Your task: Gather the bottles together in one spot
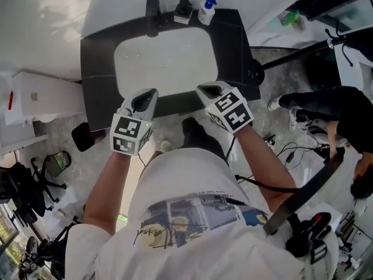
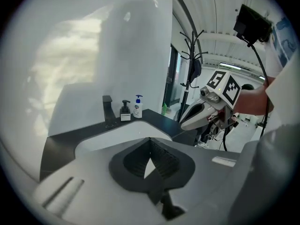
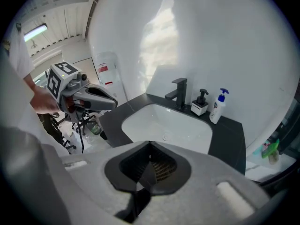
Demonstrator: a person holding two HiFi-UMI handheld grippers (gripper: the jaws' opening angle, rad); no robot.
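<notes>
Both grippers are held level with each other above the front edge of the black worktop (image 1: 233,39), probably as a ready stance before any bottle is reached for, since nothing is carried. The left gripper (image 1: 150,93) is clenched with its jaws together and nothing between them; the right gripper (image 1: 207,89) is likewise seen clenched and empty in its own view. The bottles are found at the back edge of the worktop, towards its right corner, well apart from both grippers. A black pump dispenser (image 1: 183,9) is set just beside a white pump bottle (image 1: 206,11) with a blue top, a spot that suits use at the basin (image 1: 166,60) next to the black faucet (image 1: 152,7). Counted, there are two grippers, two pump bottles on the worktop, one faucet and one basin. One small green thing (image 1: 285,17), possibly a bottle, is seen beyond the worktop's right edge on another surface; what it is cannot be told.
</notes>
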